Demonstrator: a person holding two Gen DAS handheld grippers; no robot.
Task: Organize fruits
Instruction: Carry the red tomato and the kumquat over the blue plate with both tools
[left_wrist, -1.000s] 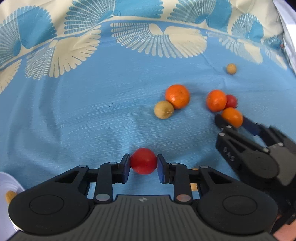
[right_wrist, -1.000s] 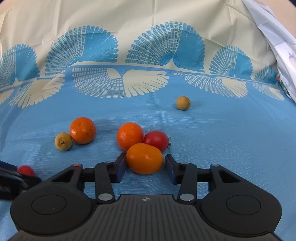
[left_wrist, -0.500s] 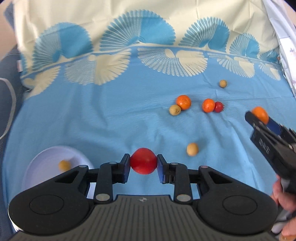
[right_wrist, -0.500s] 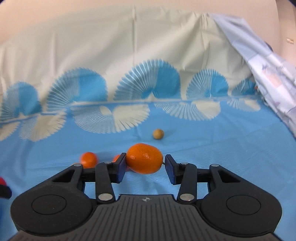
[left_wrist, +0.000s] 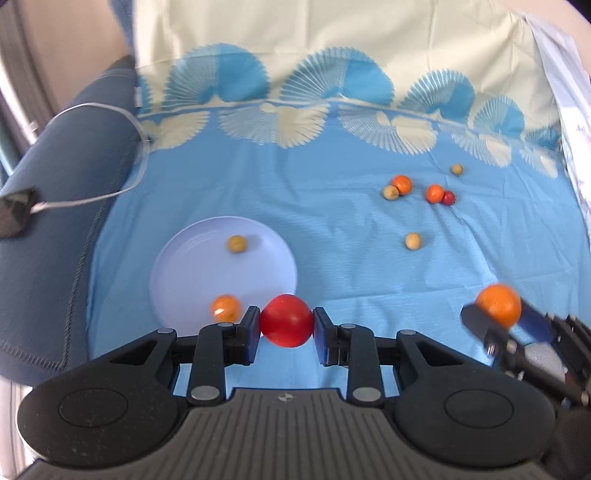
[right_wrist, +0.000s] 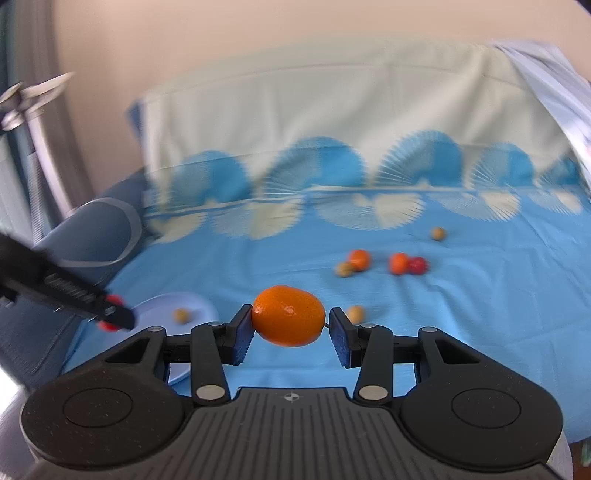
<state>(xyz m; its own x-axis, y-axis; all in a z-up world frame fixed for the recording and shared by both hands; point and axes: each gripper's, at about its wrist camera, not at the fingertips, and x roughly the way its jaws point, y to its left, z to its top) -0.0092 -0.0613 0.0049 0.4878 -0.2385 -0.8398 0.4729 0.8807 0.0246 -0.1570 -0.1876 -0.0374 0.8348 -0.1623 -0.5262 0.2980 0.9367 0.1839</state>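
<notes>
Both grippers have risen and swung left since half a second ago, bringing the white plate (left_wrist: 184, 266) fully into view. Left gripper (left_wrist: 286, 325) clamps one red tomato (left_wrist: 286, 320) just above the plate's near rim; right gripper (right_wrist: 290, 325) clamps one orange kumquat (right_wrist: 288, 319). Two fruits lie on the plate. Six remain on the blue cloth (left_wrist: 332, 221): three tan, two orange, one red.
</notes>
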